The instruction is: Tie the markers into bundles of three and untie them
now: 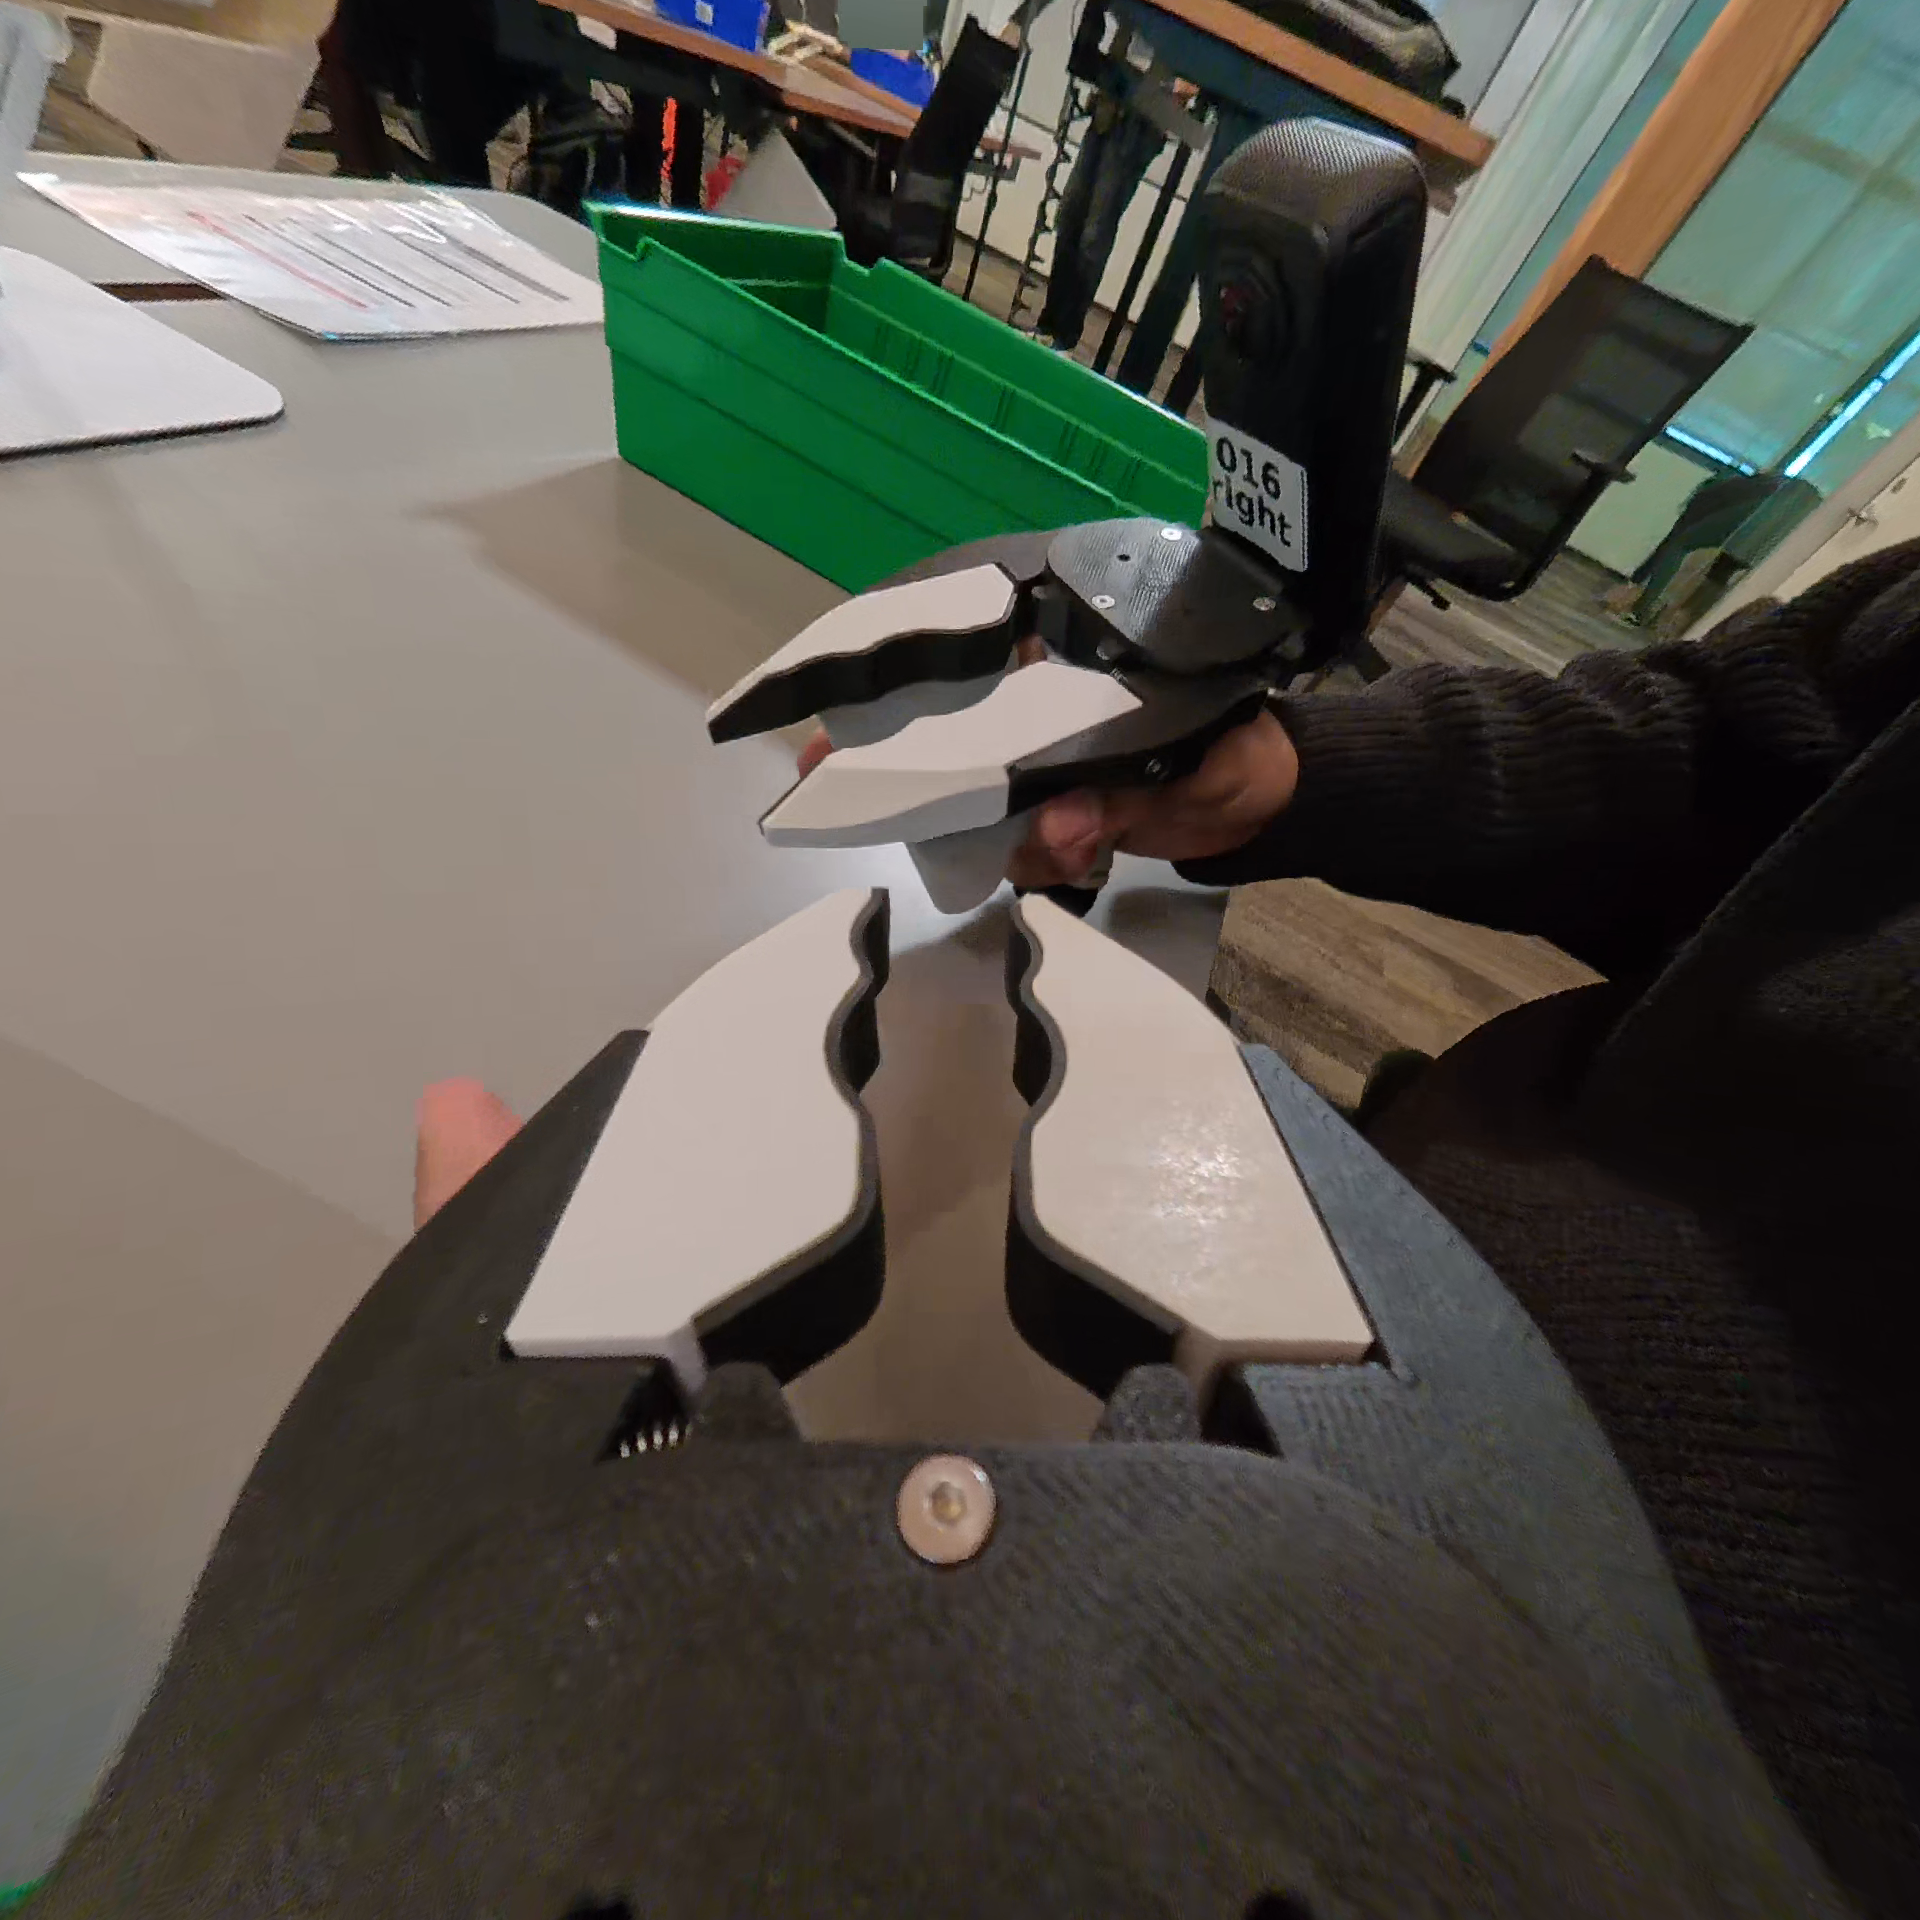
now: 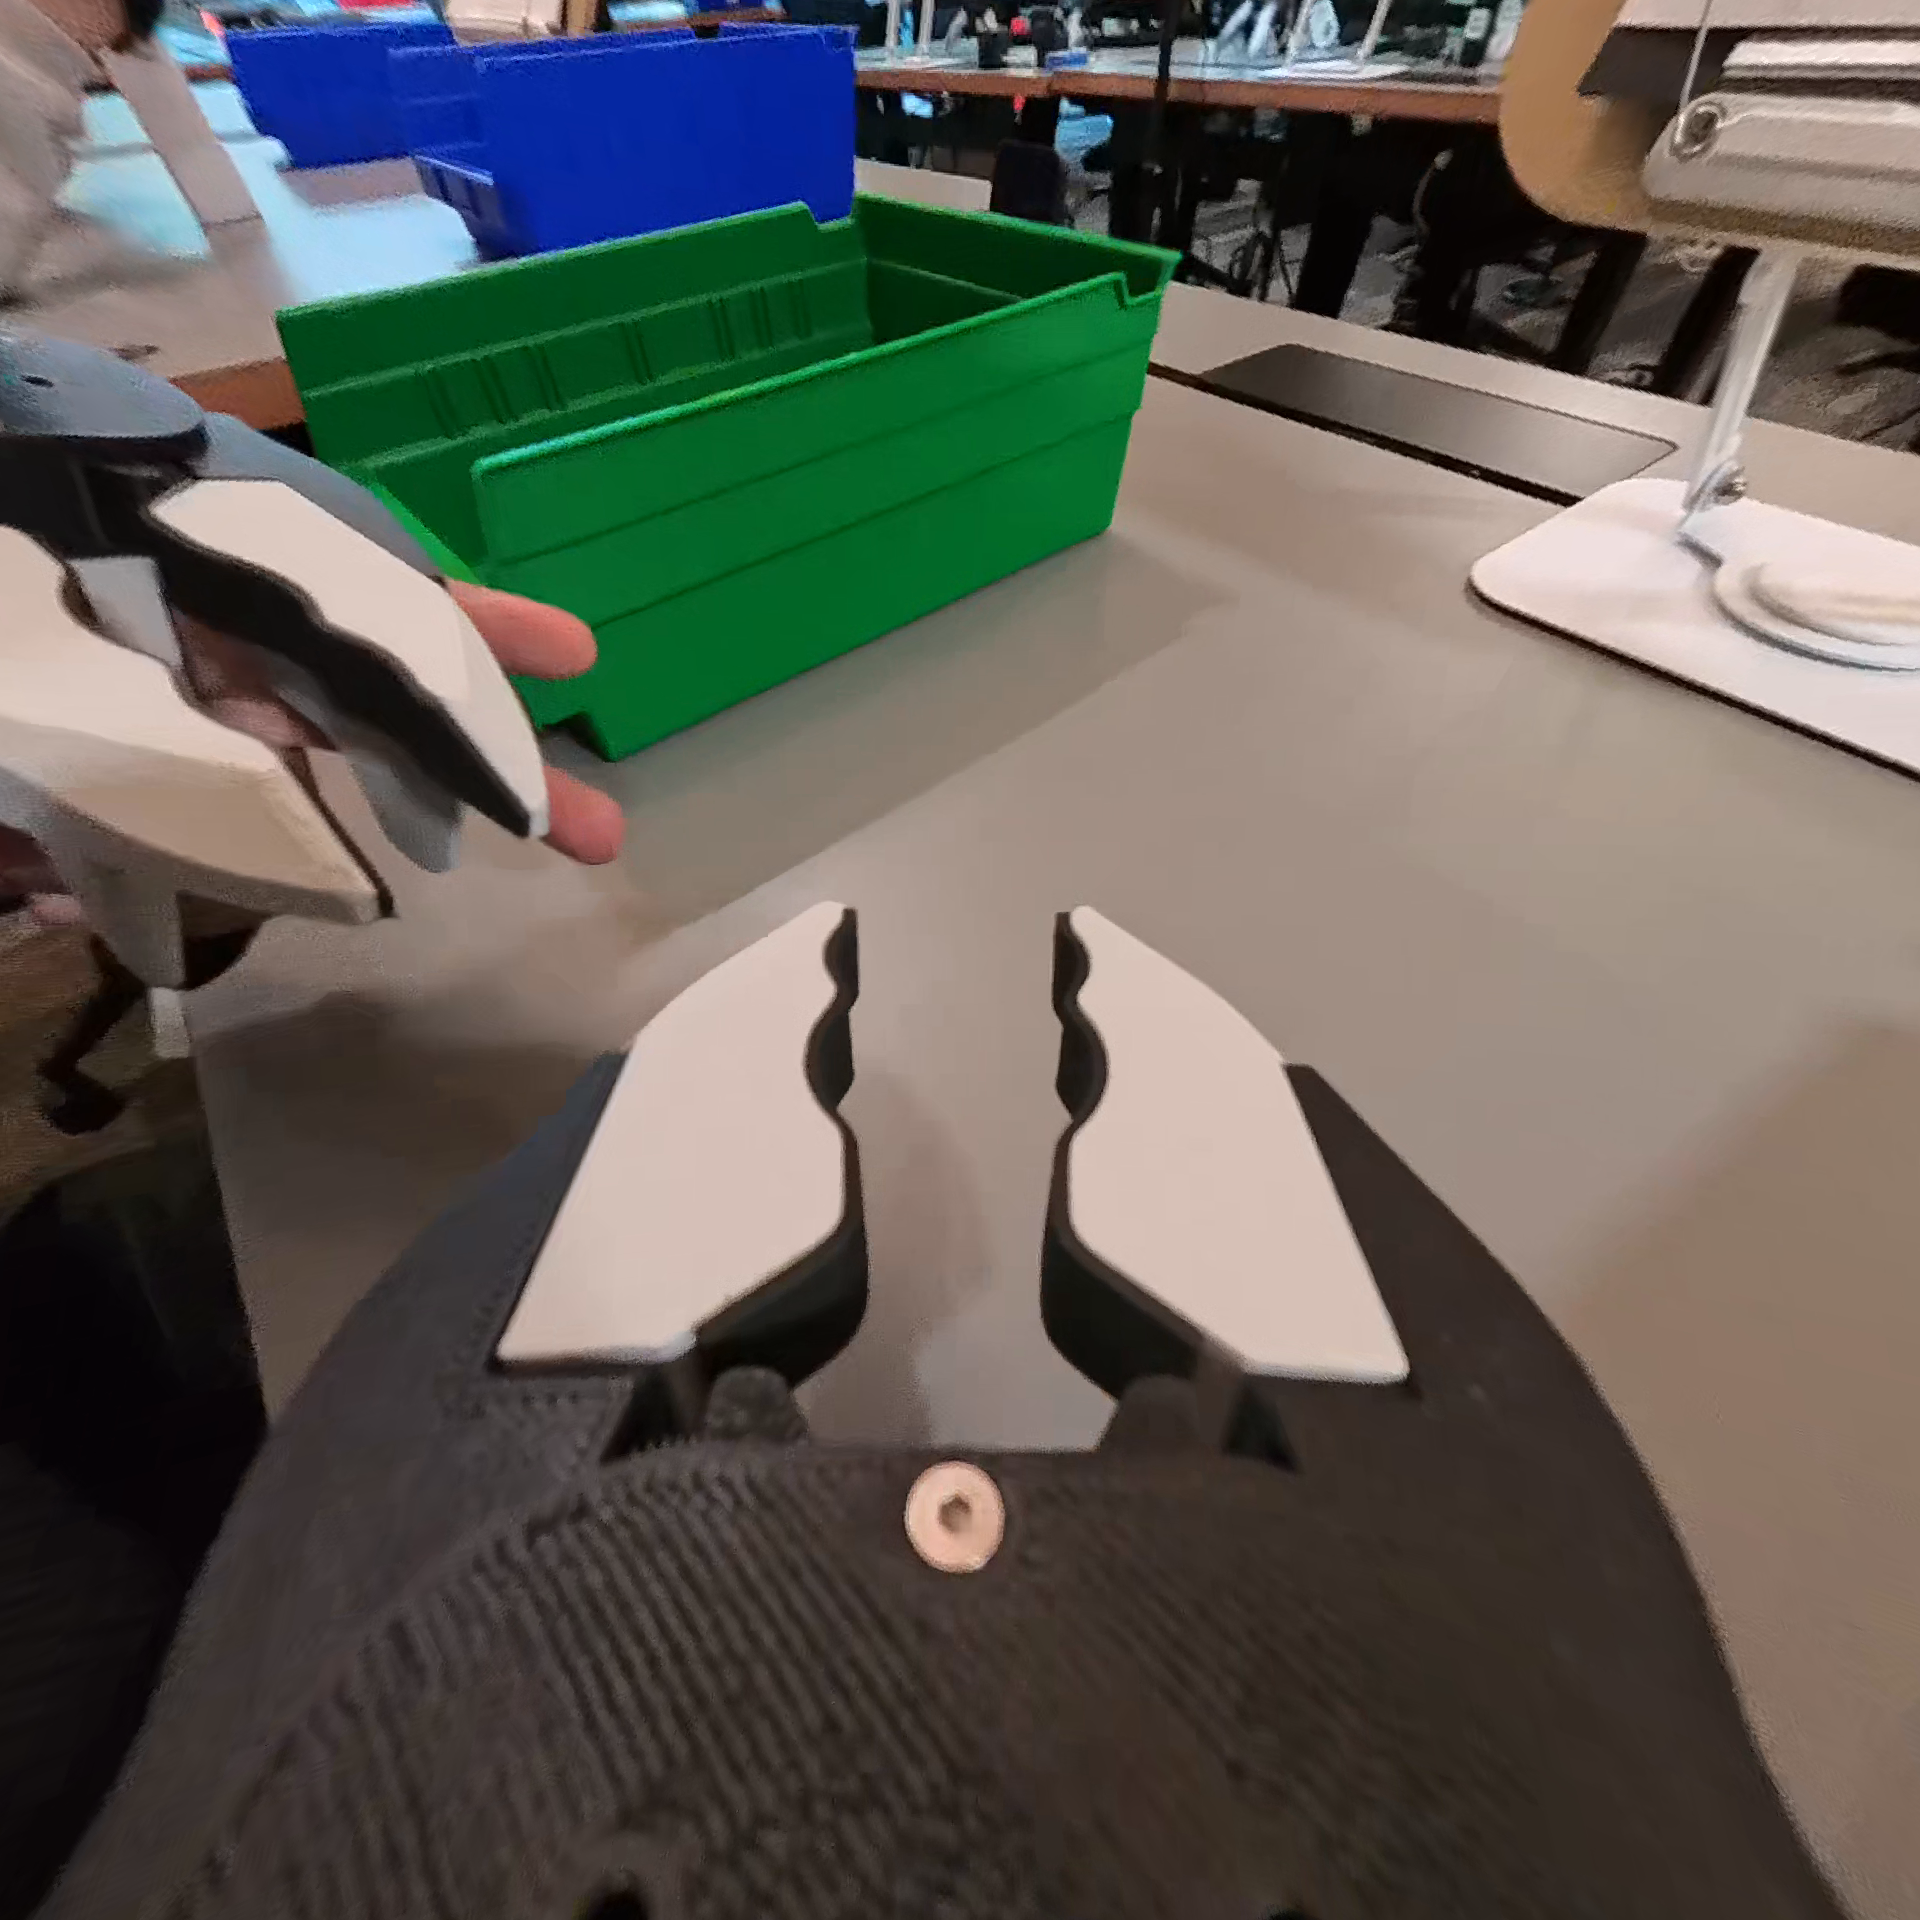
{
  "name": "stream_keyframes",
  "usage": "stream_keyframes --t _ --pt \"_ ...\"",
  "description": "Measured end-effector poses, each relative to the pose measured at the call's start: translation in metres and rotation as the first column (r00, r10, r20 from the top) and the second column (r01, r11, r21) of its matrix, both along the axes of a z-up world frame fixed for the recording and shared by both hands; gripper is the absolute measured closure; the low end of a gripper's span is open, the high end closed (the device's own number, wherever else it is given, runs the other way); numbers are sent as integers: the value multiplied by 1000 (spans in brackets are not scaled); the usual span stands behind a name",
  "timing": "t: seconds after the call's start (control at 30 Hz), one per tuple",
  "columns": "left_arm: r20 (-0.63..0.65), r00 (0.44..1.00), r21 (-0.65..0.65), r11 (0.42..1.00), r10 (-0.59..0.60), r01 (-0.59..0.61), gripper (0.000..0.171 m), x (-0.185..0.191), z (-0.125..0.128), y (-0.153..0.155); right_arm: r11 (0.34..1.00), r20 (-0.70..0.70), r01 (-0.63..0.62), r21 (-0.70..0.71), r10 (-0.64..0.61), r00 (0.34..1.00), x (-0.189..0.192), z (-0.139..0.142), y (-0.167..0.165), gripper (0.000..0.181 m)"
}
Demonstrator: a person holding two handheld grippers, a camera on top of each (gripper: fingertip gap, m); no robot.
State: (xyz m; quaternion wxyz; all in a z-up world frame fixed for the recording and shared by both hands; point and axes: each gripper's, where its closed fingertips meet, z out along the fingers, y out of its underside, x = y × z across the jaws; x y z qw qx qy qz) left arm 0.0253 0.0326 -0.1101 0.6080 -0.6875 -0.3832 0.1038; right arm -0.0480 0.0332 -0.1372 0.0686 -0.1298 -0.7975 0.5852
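The left hand-held gripper (image 1: pixel 948 914) hangs over the near edge of the grey tabletop (image 1: pixel 312 675) with its jaws a modest gap apart and nothing between them. The right hand-held gripper (image 2: pixel 956 920) is parted a little wider, also empty, over the tabletop's bare middle. In the left wrist view the two tools sit close together, the right one just beyond the left one's tips. A green bin (image 2: pixel 790 499) stands toward the far edge, apart from both; no contents show in the part of its inside that is visible. A white stand base (image 2: pixel 1621 603) rests at the right-hand edge, and a laminated sheet (image 1: pixel 312 249) lies near the far corner. With the tools so near each other, I judge a careless swing could knock their fingers together, or nudge the light bin across the smooth surface.
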Motion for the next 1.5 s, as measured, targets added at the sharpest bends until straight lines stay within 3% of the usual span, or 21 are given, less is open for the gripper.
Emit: stream_keyframes --t 0.07,0.17,0.37,0.5,0.63,0.73,0.9,0.97,1.0,1.1,1.17,1.27,1.4,1.5 --pt "-11 999 10 999 31 -31 151 -2 2 -6 1000 22 -10 -29 11 1000 -1 3 0 144" --pt "-19 993 10 993 116 -115 171 -4 5 -21 999 75 -24 -32 27 997 -3 0 -2 142" --pt "-13 965 -7 965 261 -261 171 -1 3 -51 997 138 -70 -11 71 988 0 -6 -19 136" --pt "-79 917 -10 920 390 -392 171 7 7 -72 996 91 -91 -20 92 992 4 0 -36 140" --pt "-165 855 11 868 492 -497 171 24 17 -93 990 -49 -137 -14 136 989 7 11 -55 151" --pt "-135 845 39 855 517 -517 153 35 16 -102 982 -156 -189 -20 184 971 8 26 -72 157" --pt "-96 794 51 800 600 -598 127 52 13 -121 956 -191 -292 -8 286 939 15 65 -111 154" --pt "-88 764 39 769 639 -638 125 57 10 -130 895 -244 -434 103 446 861 30 77 -134 163" --pt "-84 755 38 759 650 -650 124 59 10 -133 841 -297 -511 177 541 787 39 82 -146 162" --pt "-77 748 47 752 660 -658 123 63 11 -137 595 -361 -631 498 804 472 55 79 -183 151" --pt "-64 746 46 748 663 -662 123 63 10 -137 424 -304 -588 689 905 297 53 65 -209 146" --pt "-19 761 38 761 649 -648 121 61 3 -133 208 -190 -393 895 978 85 35 33 -246 143" --pt "68 820 28 820 569 -571 111 61 -10 -118 3 -32 -265 964 994 -104 36 -15 -277 148" --pt "112 827 52 828 551 -559 110 64 -12 -118 -84 38 -186 979 971 -235 42 -44 -284 145"
